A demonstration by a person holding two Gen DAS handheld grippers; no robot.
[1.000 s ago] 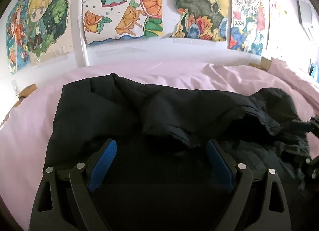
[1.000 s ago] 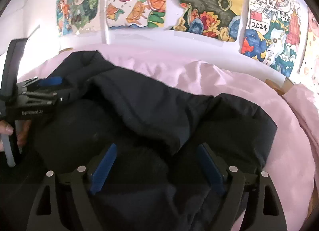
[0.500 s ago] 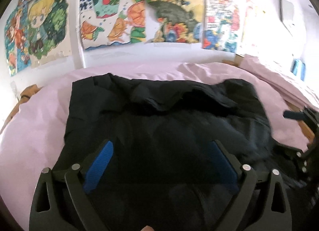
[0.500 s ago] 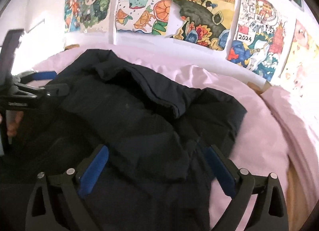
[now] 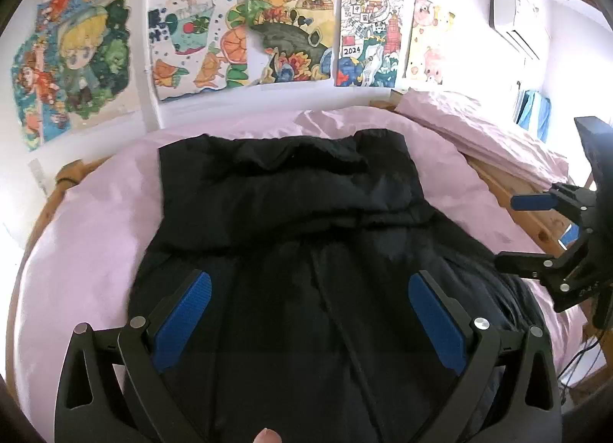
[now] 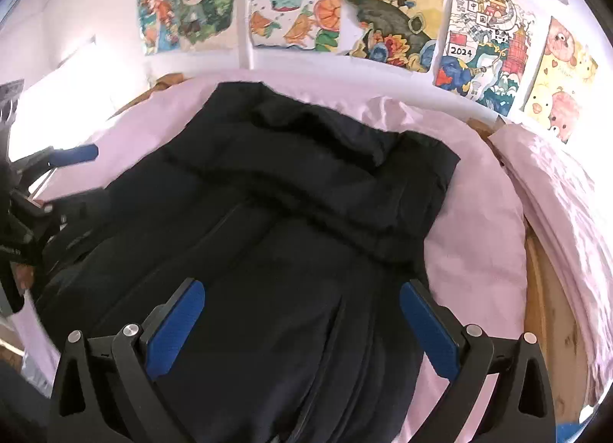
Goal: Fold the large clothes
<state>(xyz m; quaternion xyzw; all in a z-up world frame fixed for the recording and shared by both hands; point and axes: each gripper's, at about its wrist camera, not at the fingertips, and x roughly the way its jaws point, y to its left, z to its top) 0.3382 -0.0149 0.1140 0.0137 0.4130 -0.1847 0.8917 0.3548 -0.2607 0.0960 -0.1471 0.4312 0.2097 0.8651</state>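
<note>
Left wrist view: a black padded jacket [image 5: 291, 236] lies spread on a pink bed sheet [image 5: 88, 259], its long axis running from near to far.
Jacket, far end: a bulky band of fabric [image 5: 291, 171] is doubled over across the width, with a rumpled crosswise ridge below it; whether this is the hood or folded sleeves I cannot tell.
Jacket, near end: the body lies fairly flat, with a lengthwise seam or zip line down the middle.
Right wrist view: the same jacket [image 6: 268, 236] reaches from the near edge to the far side of the bed, its right edge on pink sheet.
Left gripper [image 5: 306, 301]: jaws wide apart, nothing between the blue pads, hovering above the near part of the jacket.
Right gripper [image 6: 302, 305]: jaws likewise apart and empty, above the near right part; it shows at the right edge of the left view [image 5: 536, 232].
Progress, as a judgement: roughly the early-to-middle stage. The far part looks turned in and the garment narrowed, yet it is long and unstacked.
Left to do, as a judgement: grip the near hem or the far end and bring one over the other, then flatten.
Surroundings: a wooden bed frame [image 6: 548, 290] at the right, a pink pillow [image 5: 479, 129] far right, and coloured drawings [image 5: 287, 29] on the white wall.
</note>
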